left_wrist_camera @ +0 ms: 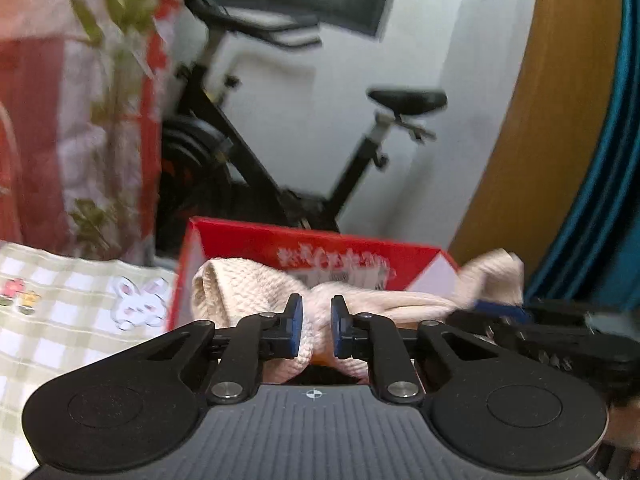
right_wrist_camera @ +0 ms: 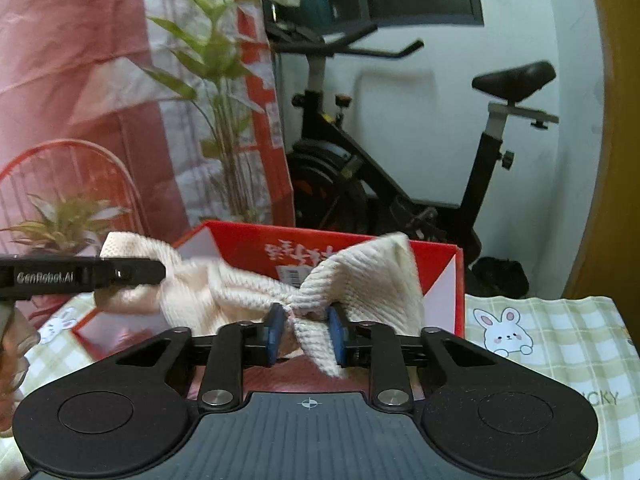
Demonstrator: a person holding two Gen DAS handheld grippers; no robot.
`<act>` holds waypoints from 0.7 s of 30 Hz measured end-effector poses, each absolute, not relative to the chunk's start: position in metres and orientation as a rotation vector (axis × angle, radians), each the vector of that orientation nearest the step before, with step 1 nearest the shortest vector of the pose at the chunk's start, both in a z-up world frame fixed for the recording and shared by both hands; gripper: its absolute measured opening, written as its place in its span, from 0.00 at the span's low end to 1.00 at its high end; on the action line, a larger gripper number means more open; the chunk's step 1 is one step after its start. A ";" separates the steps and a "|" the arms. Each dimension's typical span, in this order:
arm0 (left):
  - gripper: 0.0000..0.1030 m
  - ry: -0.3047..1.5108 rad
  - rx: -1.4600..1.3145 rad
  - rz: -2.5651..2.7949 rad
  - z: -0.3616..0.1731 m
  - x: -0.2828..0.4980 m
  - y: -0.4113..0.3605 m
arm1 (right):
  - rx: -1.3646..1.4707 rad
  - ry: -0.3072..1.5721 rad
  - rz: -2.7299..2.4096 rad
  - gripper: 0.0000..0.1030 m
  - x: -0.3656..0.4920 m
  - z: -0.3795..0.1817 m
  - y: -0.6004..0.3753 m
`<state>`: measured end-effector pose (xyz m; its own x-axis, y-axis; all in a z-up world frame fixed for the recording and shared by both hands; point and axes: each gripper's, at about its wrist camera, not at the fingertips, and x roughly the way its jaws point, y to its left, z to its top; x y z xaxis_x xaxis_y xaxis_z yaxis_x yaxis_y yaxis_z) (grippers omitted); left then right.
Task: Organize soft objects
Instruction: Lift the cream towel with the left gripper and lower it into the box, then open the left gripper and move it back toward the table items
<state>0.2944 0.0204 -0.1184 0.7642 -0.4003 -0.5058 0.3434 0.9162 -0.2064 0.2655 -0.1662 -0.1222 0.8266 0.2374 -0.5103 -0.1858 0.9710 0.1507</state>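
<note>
A cream knitted cloth (left_wrist_camera: 240,284) hangs stretched between both grippers, above an open red cardboard box (left_wrist_camera: 304,240). My left gripper (left_wrist_camera: 316,330) is shut on one end of the cloth. My right gripper (right_wrist_camera: 306,332) is shut on the other end of the cloth (right_wrist_camera: 360,280). In the right wrist view the red box (right_wrist_camera: 328,246) sits just behind the cloth, and the left gripper's body (right_wrist_camera: 80,274) reaches in from the left. In the left wrist view the right gripper's body (left_wrist_camera: 560,332) shows at the right, holding the cloth's far end.
A green-checked tablecloth with rabbit prints (right_wrist_camera: 560,344) covers the table under the box. A black exercise bike (right_wrist_camera: 400,168) stands behind against a white wall. A potted plant (right_wrist_camera: 216,100), a small plant (right_wrist_camera: 64,220) and a red wire chair (right_wrist_camera: 72,176) stand at the left.
</note>
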 end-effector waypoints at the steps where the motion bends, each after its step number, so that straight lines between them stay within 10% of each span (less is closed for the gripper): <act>1: 0.16 0.595 -0.087 -0.420 -0.122 0.301 0.017 | 0.093 0.586 0.232 0.06 0.276 -0.126 -0.166; 21: 0.31 0.625 0.012 -0.443 -0.123 0.288 0.014 | 0.089 0.626 0.217 0.20 0.272 -0.136 -0.161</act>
<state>0.2877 0.0139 -0.1226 0.7207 -0.3969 -0.5684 0.4043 0.9067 -0.1205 0.2722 -0.1614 -0.1361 0.7883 0.2281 -0.5714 -0.1744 0.9735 0.1480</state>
